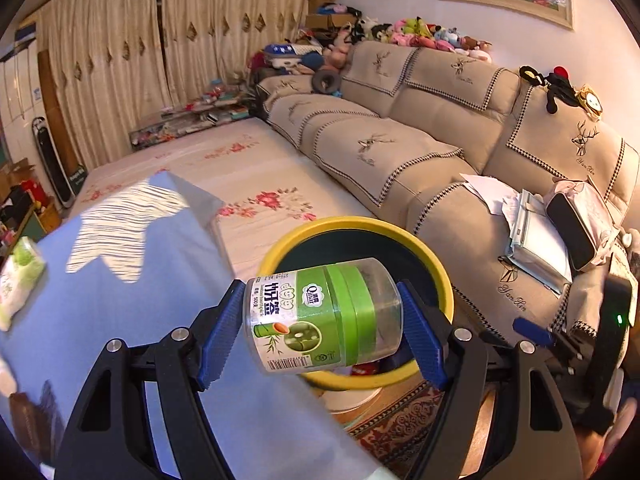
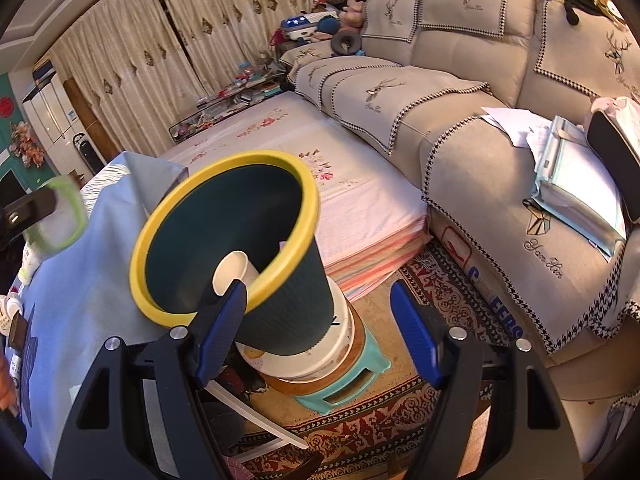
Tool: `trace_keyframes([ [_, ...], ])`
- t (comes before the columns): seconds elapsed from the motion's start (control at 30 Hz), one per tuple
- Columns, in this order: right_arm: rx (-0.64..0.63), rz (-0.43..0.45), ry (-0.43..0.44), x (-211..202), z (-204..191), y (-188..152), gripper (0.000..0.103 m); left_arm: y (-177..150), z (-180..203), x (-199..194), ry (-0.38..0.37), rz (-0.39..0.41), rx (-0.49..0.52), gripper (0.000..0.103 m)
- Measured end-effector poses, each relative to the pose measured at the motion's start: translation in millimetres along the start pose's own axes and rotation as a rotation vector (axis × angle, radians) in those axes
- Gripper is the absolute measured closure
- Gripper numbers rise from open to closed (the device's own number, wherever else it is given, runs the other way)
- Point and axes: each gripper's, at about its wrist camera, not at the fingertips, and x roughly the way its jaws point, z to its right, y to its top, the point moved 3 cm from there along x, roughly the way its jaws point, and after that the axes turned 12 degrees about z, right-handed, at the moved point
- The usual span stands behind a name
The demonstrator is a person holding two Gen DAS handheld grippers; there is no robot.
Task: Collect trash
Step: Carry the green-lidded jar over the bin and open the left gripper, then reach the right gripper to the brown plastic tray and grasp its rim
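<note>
My left gripper [image 1: 322, 328] is shut on a clear plastic jar with a green label [image 1: 320, 316], held sideways just above the yellow rim of a dark green trash bin [image 1: 436, 268]. In the right wrist view the bin [image 2: 288, 304] tilts toward the blue-covered table and holds a white paper cup [image 2: 234, 270]. My right gripper [image 2: 318, 316] is open and empty, its jaws on either side of the bin's lower wall, not touching it. The jar and left gripper show blurred at the left edge [image 2: 56, 212].
The bin stands on a white bucket on a teal stool [image 2: 340, 384] over a patterned rug. A blue cloth covers the table [image 1: 120, 280], with a wipes pack [image 1: 20, 276]. A beige sofa [image 1: 440, 152] holds papers and a bag; a floral mattress [image 1: 248, 176] lies beside it.
</note>
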Motion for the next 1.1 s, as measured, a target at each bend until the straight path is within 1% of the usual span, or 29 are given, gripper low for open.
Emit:
trace_keyframes([
  [0.13,0.017,-0.014,-0.016,4.3,11.6,-2.8,0.033,4.2,10.5,44.5,-0.017,-0.043,0.005,0.028],
  [0.33,0.041,-0.027,-0.035,6.4,22.9,-8.5,0.033,2.4,24.1,99.0,-0.003,-0.085,0.03,0.028],
  [0.43,0.042,-0.042,-0.043,9.0,24.4,-10.8,0.033,-1.6,24.1,115.0,0.005,-0.106,0.033,0.028],
  [0.5,0.043,-0.046,-0.045,9.0,22.7,-11.6,0.033,-4.5,21.5,118.4,0.007,-0.116,0.035,0.027],
  [0.53,0.043,-0.047,-0.043,8.8,21.7,-12.0,0.033,-4.2,19.6,118.5,0.009,-0.112,0.033,0.025],
  [0.6,0.043,-0.048,-0.036,7.8,18.6,-12.8,0.033,-2.9,11.9,108.4,0.02,-0.091,0.024,0.018],
  [0.73,0.037,-0.05,-0.02,6.3,10.4,-13.4,0.033,7.7,0.6,79.6,0.024,-0.042,0.003,0.014],
  [0.83,0.038,-0.046,-0.008,3.3,2.9,-15.4,0.033,19.9,-8.8,42.5,0.019,0.009,-0.03,0.011],
  [0.9,0.034,-0.047,0.0,1.6,-3.5,-16.5,0.033,26.7,-13.8,15.3,0.027,0.054,-0.036,0.009],
  [0.97,0.022,-0.046,0.0,0.4,-8.1,-16.4,0.033,31.7,-20.9,-16.2,0.041,0.103,-0.041,0.005],
  [1.1,0.004,-0.04,0.003,-5.3,-19.4,-14.8,0.033,33.3,-39.3,-72.8,0.068,0.168,-0.062,0.005],
])
